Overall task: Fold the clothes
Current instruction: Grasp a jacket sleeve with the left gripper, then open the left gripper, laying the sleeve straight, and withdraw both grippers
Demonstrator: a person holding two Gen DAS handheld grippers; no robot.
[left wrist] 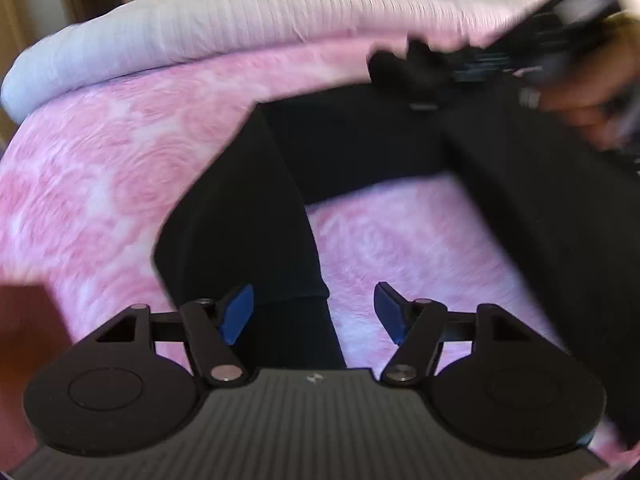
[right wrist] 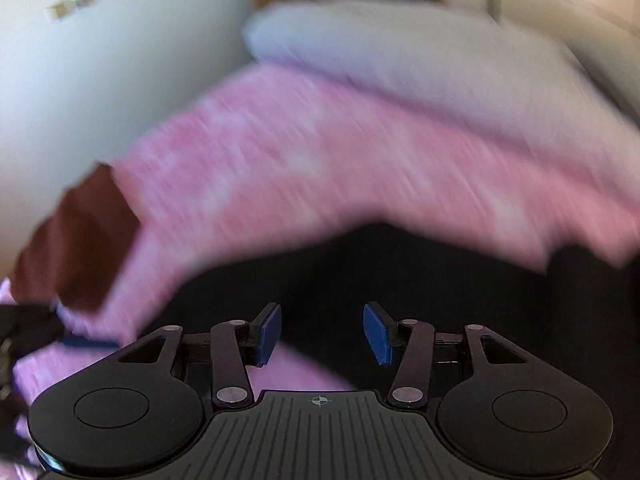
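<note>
Left gripper (left wrist: 314,312) is seen low in frame, blue pads parted, nothing clamped. Right gripper (right wrist: 322,334) likewise stands parted (its hand (left wrist: 592,92) blurred, upper right).

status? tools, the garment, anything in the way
Left tool open, empty, over a black garment leg. Right tool open, empty. Garment spread on pink blanket, not yet folded. Nothing in the way.

Your right wrist view smears the pink patterned bedspread (right wrist: 320,152) and the black cloth garment (right wrist: 400,272) into streaks. In your left wrist view, the black garment (left wrist: 360,144) runs off the right edge, and your right hand (left wrist: 580,92) blurs.
</note>
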